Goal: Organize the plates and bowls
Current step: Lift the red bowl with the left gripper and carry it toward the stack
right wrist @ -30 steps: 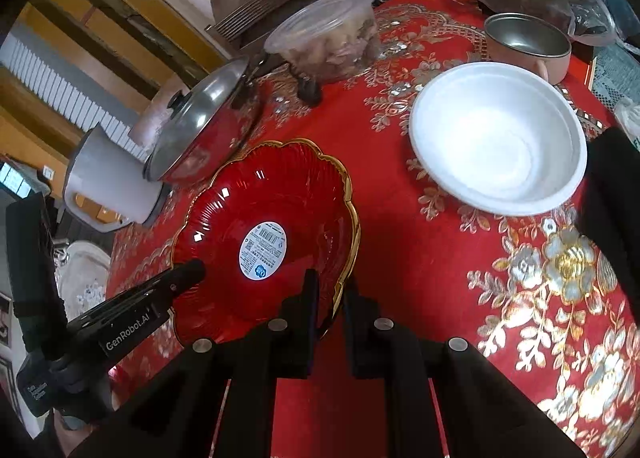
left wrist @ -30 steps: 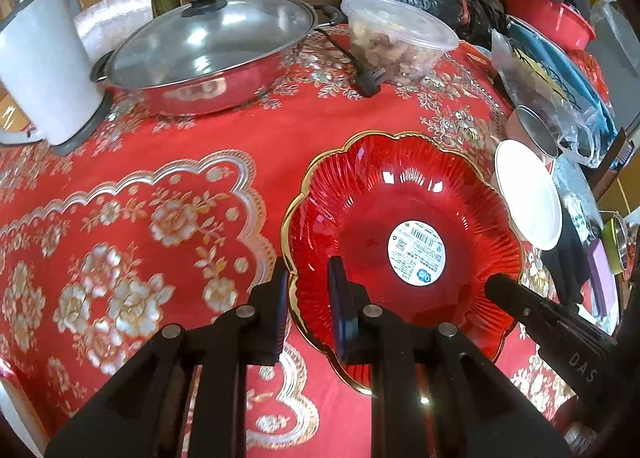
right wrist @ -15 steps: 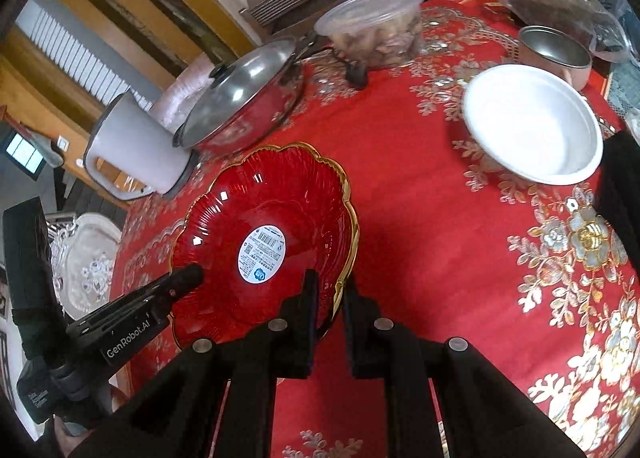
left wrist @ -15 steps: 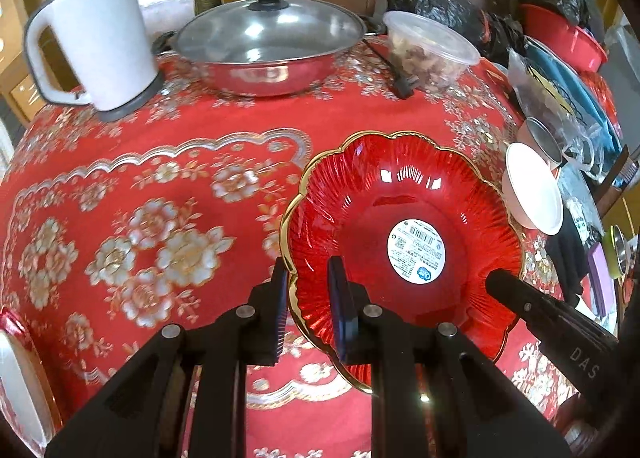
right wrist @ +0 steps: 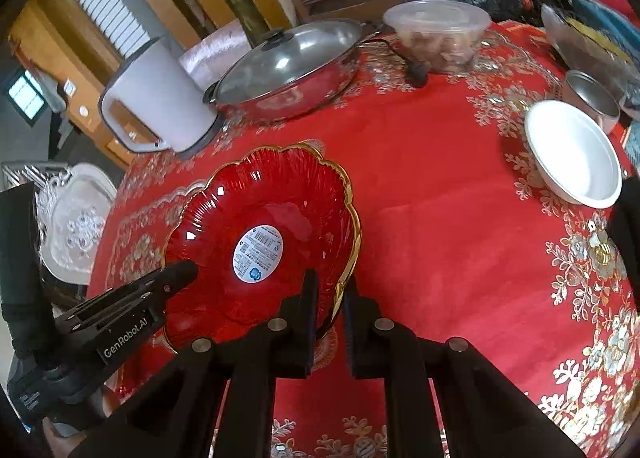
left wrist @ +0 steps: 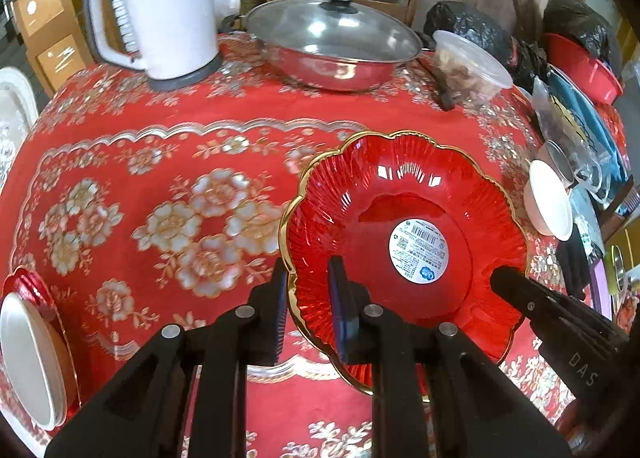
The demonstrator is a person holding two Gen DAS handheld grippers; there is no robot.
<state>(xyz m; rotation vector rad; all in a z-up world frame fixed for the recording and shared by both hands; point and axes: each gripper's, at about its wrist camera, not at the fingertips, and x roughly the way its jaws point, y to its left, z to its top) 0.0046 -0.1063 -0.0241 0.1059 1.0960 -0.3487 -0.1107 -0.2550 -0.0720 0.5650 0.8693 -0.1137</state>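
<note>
Left wrist view: left gripper [left wrist: 307, 298] clamps red plate [left wrist: 404, 193] rim; right gripper [right wrist: 331, 300] clamps the opposite rim, plate held above red tablecloth [right wrist: 440, 217], white bowl [right wrist: 572, 153] well apart.

white bowl [left wrist: 30, 358] cut by left edge, container [right wrist: 438, 35] contents blurred

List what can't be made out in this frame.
- Red plate: sticker print too small in both views.
- Plate's underside and whether it rests on the tablecloth: hidden by the plate itself.
- White bowl on a red dish: cut off by the left wrist view's left edge.
- Lidded container: contents blurred.
</note>
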